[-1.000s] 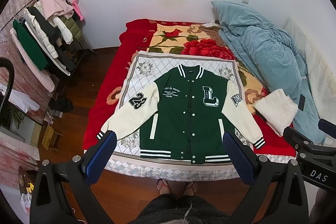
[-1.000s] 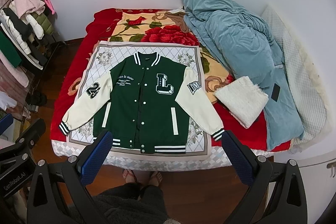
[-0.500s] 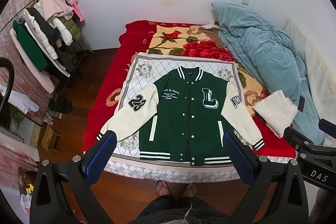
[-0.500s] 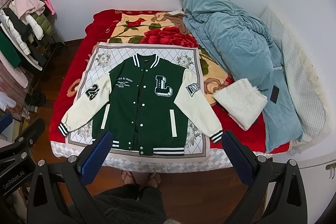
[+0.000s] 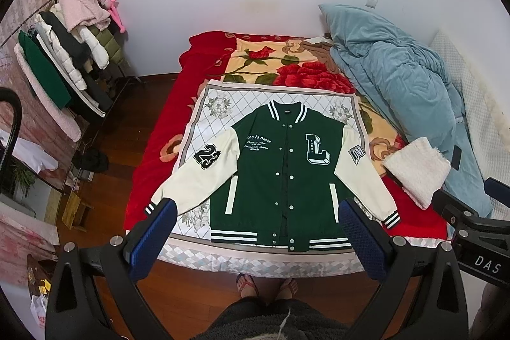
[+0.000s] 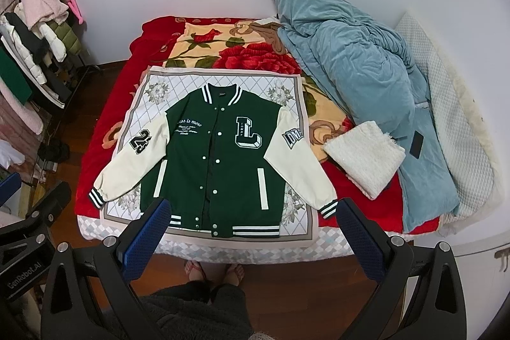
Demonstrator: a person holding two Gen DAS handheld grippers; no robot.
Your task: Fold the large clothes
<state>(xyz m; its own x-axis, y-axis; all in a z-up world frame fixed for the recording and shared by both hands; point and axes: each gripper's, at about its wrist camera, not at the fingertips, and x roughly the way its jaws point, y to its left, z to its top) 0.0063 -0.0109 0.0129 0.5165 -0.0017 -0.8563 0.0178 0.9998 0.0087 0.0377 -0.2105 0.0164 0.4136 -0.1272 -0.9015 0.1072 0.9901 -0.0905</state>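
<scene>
Left wrist view: my left gripper [image 5: 255, 238] hangs above the foot of the bed, its 2 blue-padded fingers [image 5: 151, 239] spread wide with nothing between them. The green varsity jacket [image 5: 282, 177] lies flat and face up at 12 o'clock from the gripper, snapped closed, cream sleeves angled out toward 8 and 4 o'clock, on a white quilted mat [image 5: 207, 113] over the red floral blanket [image 5: 159, 155]. A white folded towel [image 5: 417, 168] sits at 3 o'clock of the jacket, touching the blue duvet [image 5: 398, 75]. A clothes rack [image 5: 57, 66] stands at 10 o'clock.

Right wrist view: my right gripper [image 6: 251, 231] is likewise fully parted and grips nothing. The jacket [image 6: 220, 161] lies at 12 o'clock, its hem just beyond the fingertips. I see the person's sandalled feet [image 6: 213, 271] on the wood floor at 6 o'clock.
</scene>
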